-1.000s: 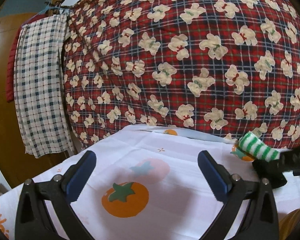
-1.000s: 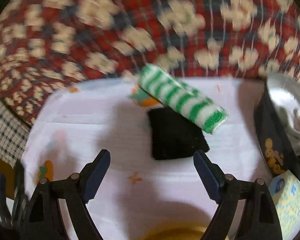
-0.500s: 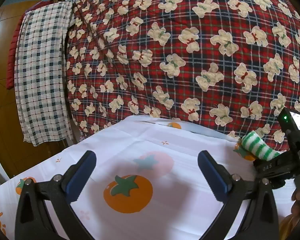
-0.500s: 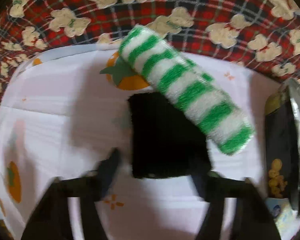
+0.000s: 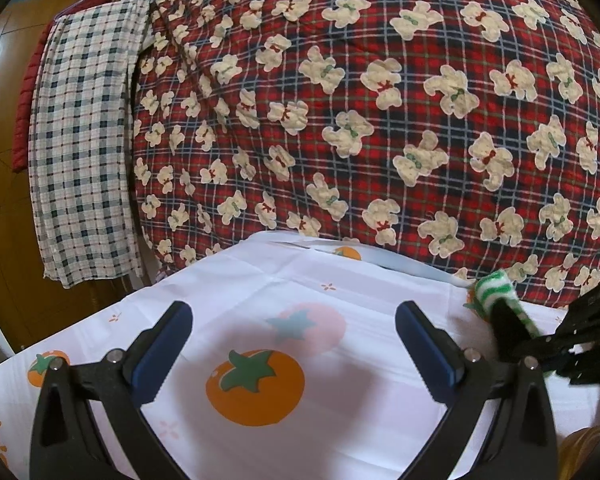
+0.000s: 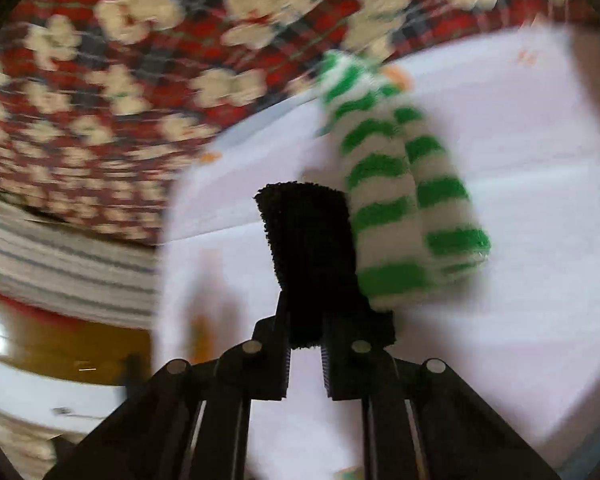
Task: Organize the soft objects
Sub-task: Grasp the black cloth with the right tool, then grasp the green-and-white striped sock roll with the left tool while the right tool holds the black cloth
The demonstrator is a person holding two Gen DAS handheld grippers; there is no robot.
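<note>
1 gripper (image 6: 305, 334) pinches black cloth (image 6: 312, 248).

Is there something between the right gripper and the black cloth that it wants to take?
Nothing visible. The right gripper has just closed, and its jaws pinch the near edge of the black cloth. The green-striped roll touches the cloth's right side; it is beside the grip, not in it.

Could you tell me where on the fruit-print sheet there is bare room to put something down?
The fruit-print sheet lies bare ahead of the open left gripper, up to the plaid quilt. Its right edge is crowded: the right gripper pinches a black cloth against the green-striped roll.
</note>
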